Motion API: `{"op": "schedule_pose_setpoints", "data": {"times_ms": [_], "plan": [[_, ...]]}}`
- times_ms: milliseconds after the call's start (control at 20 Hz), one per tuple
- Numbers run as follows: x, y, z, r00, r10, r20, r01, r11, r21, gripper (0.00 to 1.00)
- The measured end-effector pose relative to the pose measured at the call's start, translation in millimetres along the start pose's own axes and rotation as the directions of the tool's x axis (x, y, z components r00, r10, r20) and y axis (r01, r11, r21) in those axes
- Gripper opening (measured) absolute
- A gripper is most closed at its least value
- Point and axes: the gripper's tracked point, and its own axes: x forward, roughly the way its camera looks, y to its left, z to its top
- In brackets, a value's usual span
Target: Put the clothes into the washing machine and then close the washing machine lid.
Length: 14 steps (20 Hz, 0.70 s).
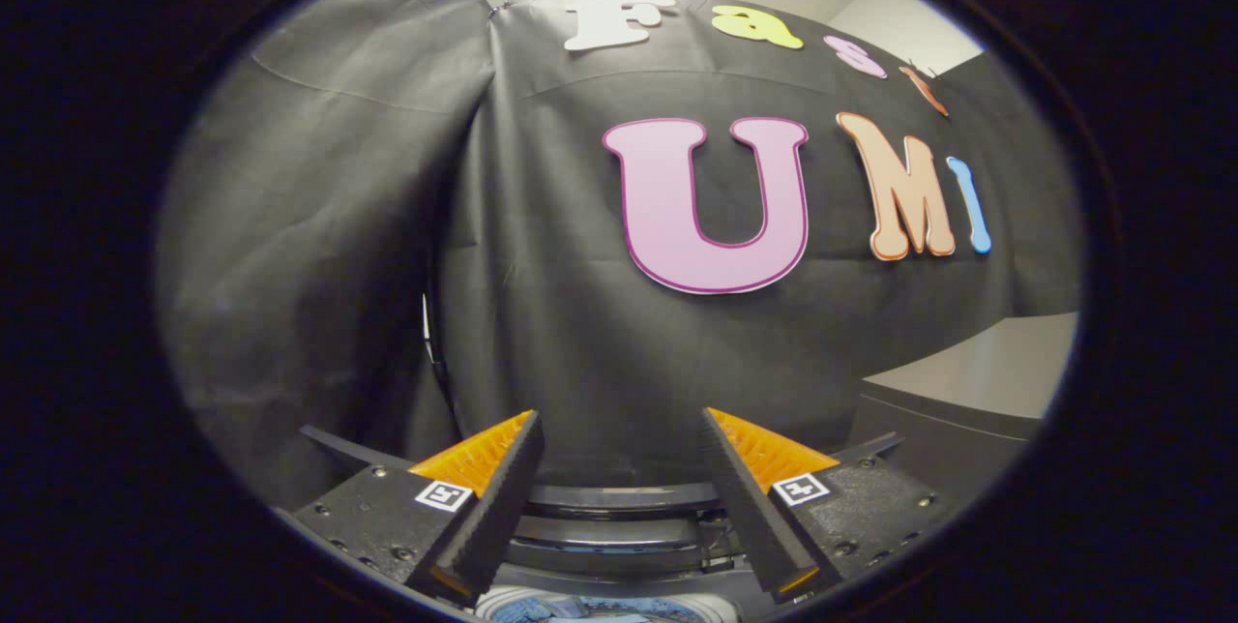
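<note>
My gripper (619, 444) stands open, its two fingers spread wide with nothing between them. It points at the black cloth wall. Below and between the fingers shows the dark curved back rim of the washing machine (619, 502), with its raised lid edge behind. At the very bottom a sliver of the drum opening (590, 608) shows something blue and white inside, too little of it visible to tell what it is.
A grey table or counter (977, 376) stands beyond the right finger, against the black cloth wall (542, 313). The cloth hangs close behind the machine, with a fold and a thin cable left of the left finger.
</note>
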Motion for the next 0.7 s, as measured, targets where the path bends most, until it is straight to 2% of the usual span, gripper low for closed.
{"op": "schedule_pose_setpoints", "data": {"times_ms": [700], "plan": [[-16, -1, -4, 1.0, 0.012, -0.004, -0.012, 1.0, -0.004, 0.97]]}}
